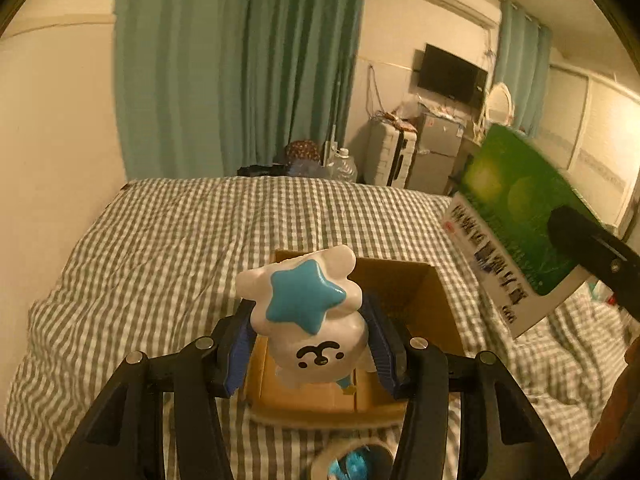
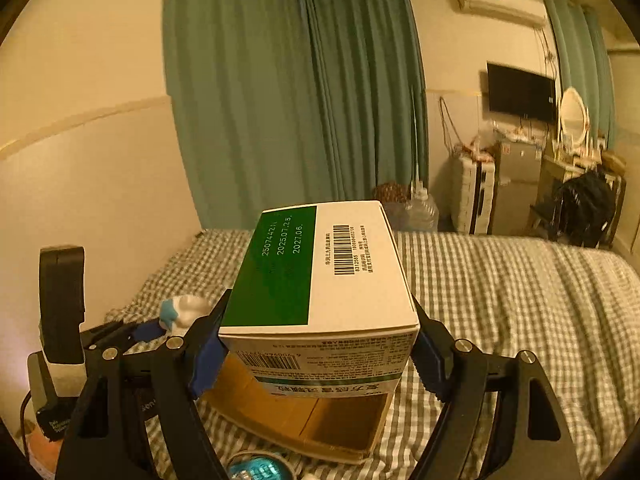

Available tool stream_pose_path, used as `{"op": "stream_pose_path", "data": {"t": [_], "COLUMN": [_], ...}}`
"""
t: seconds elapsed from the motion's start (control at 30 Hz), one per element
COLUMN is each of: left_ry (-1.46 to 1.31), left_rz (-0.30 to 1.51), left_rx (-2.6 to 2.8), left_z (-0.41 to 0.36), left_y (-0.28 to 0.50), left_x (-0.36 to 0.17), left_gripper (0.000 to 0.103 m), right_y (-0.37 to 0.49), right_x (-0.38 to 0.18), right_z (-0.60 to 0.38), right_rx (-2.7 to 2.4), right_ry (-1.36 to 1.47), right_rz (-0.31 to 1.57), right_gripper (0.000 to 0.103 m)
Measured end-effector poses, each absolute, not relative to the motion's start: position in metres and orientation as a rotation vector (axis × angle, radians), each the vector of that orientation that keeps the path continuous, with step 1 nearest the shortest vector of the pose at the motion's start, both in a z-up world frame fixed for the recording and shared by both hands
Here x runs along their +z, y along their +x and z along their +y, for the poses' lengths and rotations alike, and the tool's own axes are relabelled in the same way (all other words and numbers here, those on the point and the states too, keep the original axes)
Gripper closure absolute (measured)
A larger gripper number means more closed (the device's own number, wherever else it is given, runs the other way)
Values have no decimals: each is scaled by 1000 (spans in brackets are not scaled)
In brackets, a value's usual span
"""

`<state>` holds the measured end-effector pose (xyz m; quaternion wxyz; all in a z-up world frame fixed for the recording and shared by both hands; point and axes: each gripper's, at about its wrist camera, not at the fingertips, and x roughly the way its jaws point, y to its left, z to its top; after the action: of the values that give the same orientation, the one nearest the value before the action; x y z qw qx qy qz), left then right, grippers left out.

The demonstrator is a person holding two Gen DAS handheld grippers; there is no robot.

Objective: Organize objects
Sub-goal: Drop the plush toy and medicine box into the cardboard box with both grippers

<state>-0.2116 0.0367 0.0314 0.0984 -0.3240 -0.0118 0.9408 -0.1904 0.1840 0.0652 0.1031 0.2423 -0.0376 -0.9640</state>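
My left gripper [image 1: 310,336] is shut on a white toy figure [image 1: 308,320] with a blue star and a drawn face, held above the open cardboard box [image 1: 436,304] on the checked bed. My right gripper [image 2: 316,356] is shut on a green and white medicine carton [image 2: 320,276], held over the same cardboard box [image 2: 320,428]. In the left wrist view the carton [image 1: 512,208] hangs at the right, above the bed, with a right gripper finger [image 1: 592,248] on it. In the right wrist view the toy [image 2: 184,308] and left gripper [image 2: 140,332] show at the left.
The bed [image 1: 160,240] with a grey checked cover fills the foreground. A round container with blue contents [image 1: 352,460] lies just in front of the box. Green curtains [image 1: 240,60], a suitcase [image 1: 390,156], a small fridge [image 1: 436,152] and a wall screen [image 1: 452,76] stand beyond the bed.
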Motion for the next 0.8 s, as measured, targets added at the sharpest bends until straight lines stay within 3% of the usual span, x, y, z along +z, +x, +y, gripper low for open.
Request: {"op": "stream_pose_path", "data": {"t": [0.23, 0.53, 0.67, 0.8], "left_ry": [-1027, -1085, -1061, -1027], "left_rz": [164, 178, 156, 138], "left_rx": [2703, 2671, 2706, 2736], "left_z": [66, 71, 64, 52], "left_y": [-251, -258, -244, -219], "left_x": [-33, -65, -54, -29], "left_gripper": [51, 48, 15, 13], "right_y": [-235, -247, -229, -200], "right_x": [-5, -23, -8, 25], "right_z": [193, 194, 193, 195], "right_rx": [-2794, -2758, -2810, -2847], "right_ry": [869, 884, 854, 820], "right_rz": [-141, -205, -152, -152], "right_gripper": [25, 22, 11, 11]}}
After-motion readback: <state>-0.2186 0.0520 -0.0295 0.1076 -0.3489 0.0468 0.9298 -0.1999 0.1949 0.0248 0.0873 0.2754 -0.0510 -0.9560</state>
